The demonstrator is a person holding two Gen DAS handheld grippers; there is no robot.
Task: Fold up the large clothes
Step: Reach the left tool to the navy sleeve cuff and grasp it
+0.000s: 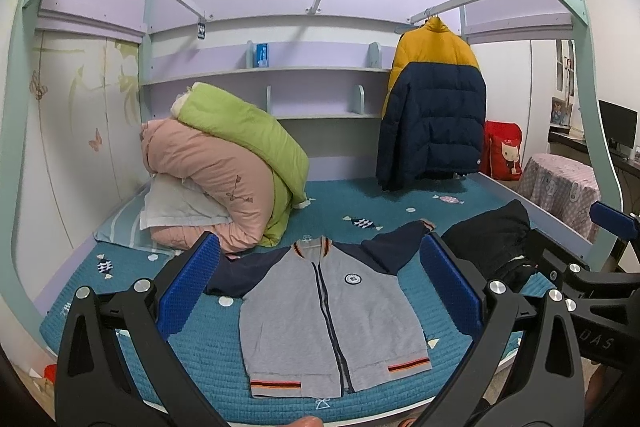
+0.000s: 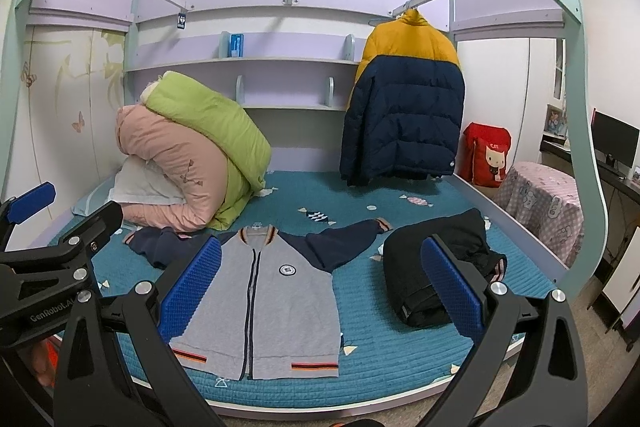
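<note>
Teal bedding (image 1: 400, 203) covers the bed, with rolled pink and green quilts (image 1: 224, 163) at its far left. Nearer the front edge, a grey zip jacket (image 1: 332, 319) with navy sleeves lies flat, front up, beside a dark garment pile (image 1: 492, 243). Both the left gripper (image 1: 320, 291) and right gripper (image 2: 324, 291) hover above, fingers spread wide, holding nothing.

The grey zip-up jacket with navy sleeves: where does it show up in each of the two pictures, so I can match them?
Left wrist view: the grey jacket lies flat on the teal bed cover, low and centre.
Right wrist view: the same jacket lies lower left of centre.
Shared landmark: the hanging yellow-and-navy puffer coat, up and right of the jacket in both views.
</note>
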